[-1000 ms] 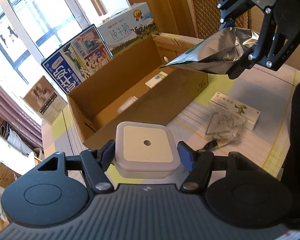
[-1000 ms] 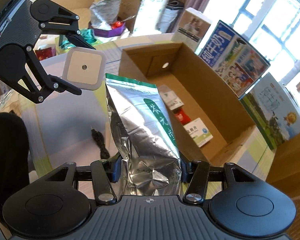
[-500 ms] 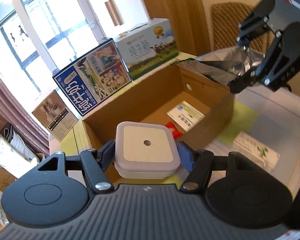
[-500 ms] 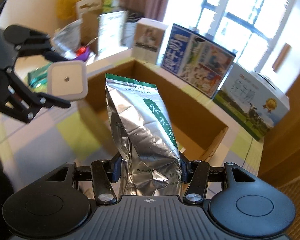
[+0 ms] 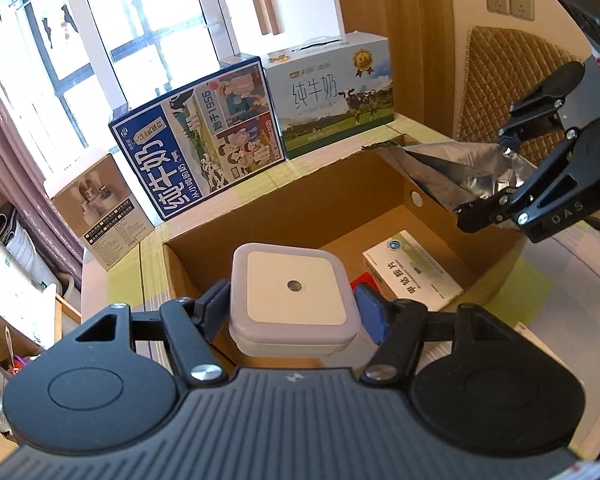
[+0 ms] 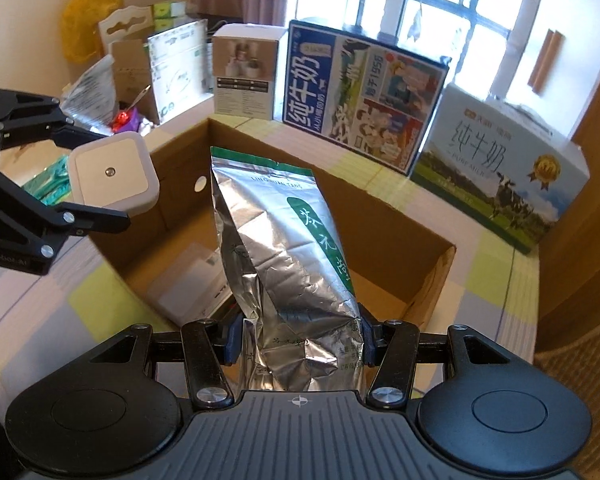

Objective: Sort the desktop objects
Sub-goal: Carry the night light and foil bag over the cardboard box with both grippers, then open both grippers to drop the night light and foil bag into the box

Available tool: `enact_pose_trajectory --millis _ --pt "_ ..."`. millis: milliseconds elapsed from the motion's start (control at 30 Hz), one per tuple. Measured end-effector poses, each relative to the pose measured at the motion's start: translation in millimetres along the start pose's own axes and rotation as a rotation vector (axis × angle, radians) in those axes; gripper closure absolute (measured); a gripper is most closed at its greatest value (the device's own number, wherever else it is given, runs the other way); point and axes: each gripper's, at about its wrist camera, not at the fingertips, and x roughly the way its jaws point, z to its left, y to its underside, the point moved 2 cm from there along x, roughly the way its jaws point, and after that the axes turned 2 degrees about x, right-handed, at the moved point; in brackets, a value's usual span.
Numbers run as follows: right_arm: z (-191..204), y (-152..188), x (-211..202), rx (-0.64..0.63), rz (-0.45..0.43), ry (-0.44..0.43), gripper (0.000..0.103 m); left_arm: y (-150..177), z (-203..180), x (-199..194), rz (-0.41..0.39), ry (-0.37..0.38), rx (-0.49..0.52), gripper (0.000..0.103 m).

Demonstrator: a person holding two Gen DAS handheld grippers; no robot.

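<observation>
Left tool (image 5: pixel 292 312): closed on the square white pad (image 5: pixel 294 294), one finger on each side edge, so the pad rides flat with its face up. That level side grip looks chosen so it can drop flat once let go.
Pad position: straight ahead of the left tool, above the near end of the box (image 5: pixel 300 216), not touching it.
Right tool (image 6: pixel 298 338): clamped on the crumpled bottom of the foil bag (image 6: pixel 284 240), which juts out forward from the fingers. Holding the bottom end leaves the bag's length free to lead into the box.
Bag position: ahead of the right tool, above the open box, its top edge reaching toward the far wall.
Box: open, standing on the checked surface (image 6: pixel 80 300) ahead of and below both tools; probably the sorting bin, as both loads hang above it.
Box contents: a white carton (image 5: pixel 414 270) lies flat on the floor, ahead and right of the left tool, with something red (image 5: pixel 362 278) beside it, mostly hidden.
Step, as I judge it: both items poised for release into the box.
Risk: the bag may land on the carton and lean.
</observation>
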Motion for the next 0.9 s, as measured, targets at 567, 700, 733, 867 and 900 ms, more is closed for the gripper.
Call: enact_pose_trajectory --millis 567,700,733,867,900 --pt "-16 -10 37 0.054 0.003 0.015 0.053 8 10 58 0.038 0.028 -0.093 0.04" --pt "-15 -12 40 0.056 0.0 0.015 0.053 9 13 64 0.045 0.005 -0.113 0.038" --pt "-15 -12 40 0.057 -0.002 0.014 0.053 10 14 63 0.043 0.002 -0.118 0.038" --pt "-13 -14 42 0.076 -0.009 0.003 0.053 14 20 55 0.031 -0.013 -0.129 0.038" --pt "-12 -14 43 0.082 -0.011 0.001 0.053 15 21 52 0.027 -0.018 -0.132 0.037"
